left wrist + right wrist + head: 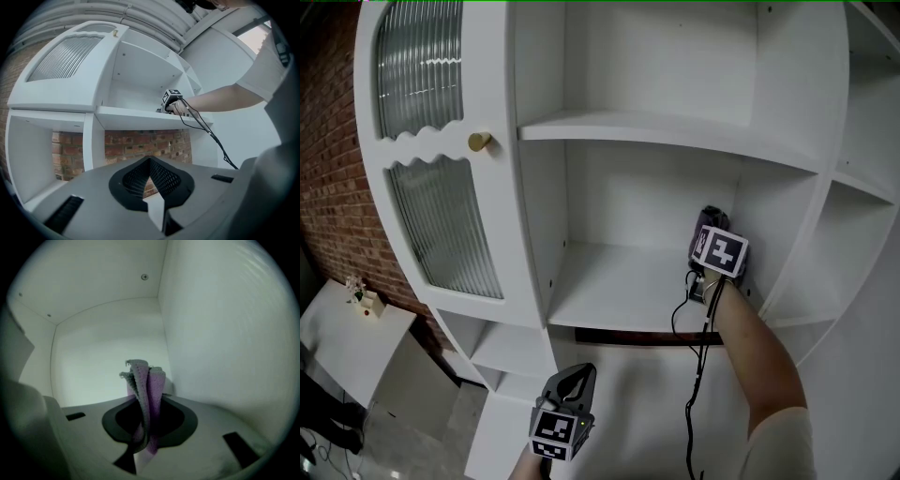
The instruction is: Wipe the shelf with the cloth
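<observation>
Since wiping needs only one hand, just the right gripper [711, 223] is inside the cabinet [534, 216]. It reaches to the back right corner of the middle shelf [619, 291], with its jaws clenched on a purple-grey cloth [143, 385]. The cloth stands out past the tips in bunched folds, close to where the back panel meets the right side wall. Held as a wad and not spread flat, it gives a firm pad to press with, though I judge it would cover only a narrow strip per pass. No view shows whether it touches the shelf board at this instant. Working from the far corner makes sense, since dust can then be drawn toward the front edge. The person's forearm [759, 347] crosses that front edge, and a black cable [698, 366] hangs from the gripper down in front of the cabinet. The left gripper [150, 160] hangs low, below and in front of the shelf, with its jaws pressed together on nothing. It points up at the cabinet, out of the way. The shelf is bare, smooth and painted white, with no marks that I can see. Left of the open bays, a door [441, 225] of ribbed glass with a brass knob [479, 142] is closed. A red brick wall [333, 187] stands behind, and a small white table [356, 342] sits low at the left.
</observation>
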